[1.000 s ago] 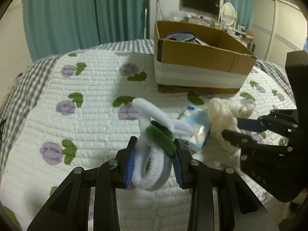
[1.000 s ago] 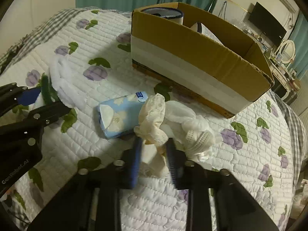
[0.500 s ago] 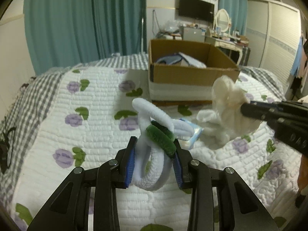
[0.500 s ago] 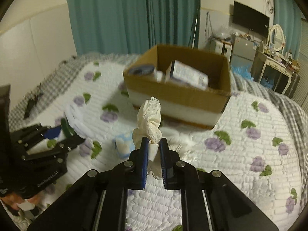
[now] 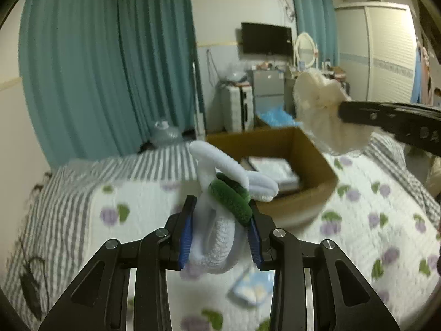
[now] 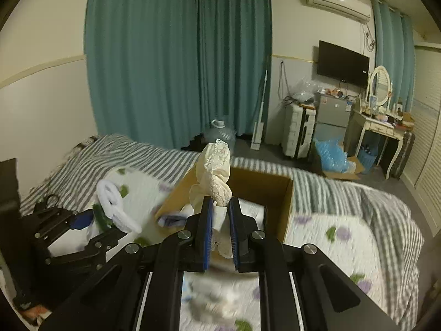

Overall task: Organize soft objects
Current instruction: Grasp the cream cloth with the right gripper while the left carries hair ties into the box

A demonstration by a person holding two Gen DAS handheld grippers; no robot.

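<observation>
Left wrist view shows my left gripper (image 5: 220, 237) closed on a bundle of bands (image 5: 217, 220): a fat white terry loop between the pads, a dark green band (image 5: 231, 198) looped over it, and further white loops standing up ahead of the jaws. I judge these light, springy and compressible; the pile should give good friction against the blue pads (image 5: 185, 237), but the loops are only tangled together, so the loose upper ones could slip free if shaken. A hold across the thick white ring, as now, looks soundest to me. The bundle hangs in the air above the bed (image 5: 132, 207), short of the box (image 5: 311, 165), which sits open further along the quilt with flat packs already inside. Right wrist view shows my right gripper (image 6: 219, 220) drawn to a narrow gap, pinching a cream lace cloth (image 6: 213, 171) at its twisted waist; the upper part stands above the jaws and more hangs below, blurred. I judge it very light, limp and thin, prone to snag on the box edge and to cling to the pads on release. It is held aloft just before the near wall of the box. A pale blue pack (image 5: 249, 287) lies on the quilt below the left gripper, untouched. Both views are motion-blurred low down, so I cannot tell what else lies on the bed there.
</observation>
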